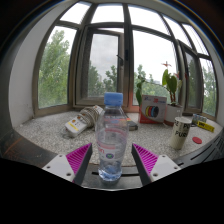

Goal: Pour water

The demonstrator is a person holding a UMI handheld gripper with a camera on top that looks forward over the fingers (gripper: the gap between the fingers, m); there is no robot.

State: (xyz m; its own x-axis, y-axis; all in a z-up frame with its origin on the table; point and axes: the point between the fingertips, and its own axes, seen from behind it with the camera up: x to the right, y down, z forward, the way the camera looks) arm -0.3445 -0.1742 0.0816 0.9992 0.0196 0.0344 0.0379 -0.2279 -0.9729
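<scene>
A clear plastic water bottle (pixel 112 135) with a blue cap and a pale label stands upright on the stone ledge (pixel 45 135), just ahead of me. It stands between the two fingers of my gripper (pixel 112 165). The gripper is open, and there is a gap between the bottle and each pink pad, left (pixel 80 158) and right (pixel 146 160). The bottle holds water to near its shoulder. A light metal cup (pixel 181 131) stands on the ledge to the right of the bottle, beyond the right finger.
A second bottle (pixel 82 122) lies on its side on the ledge to the left. A red and white box (pixel 155 108) and a potted plant (pixel 170 88) stand by the window at the right. A yellow and white pack (pixel 205 126) lies beyond the cup.
</scene>
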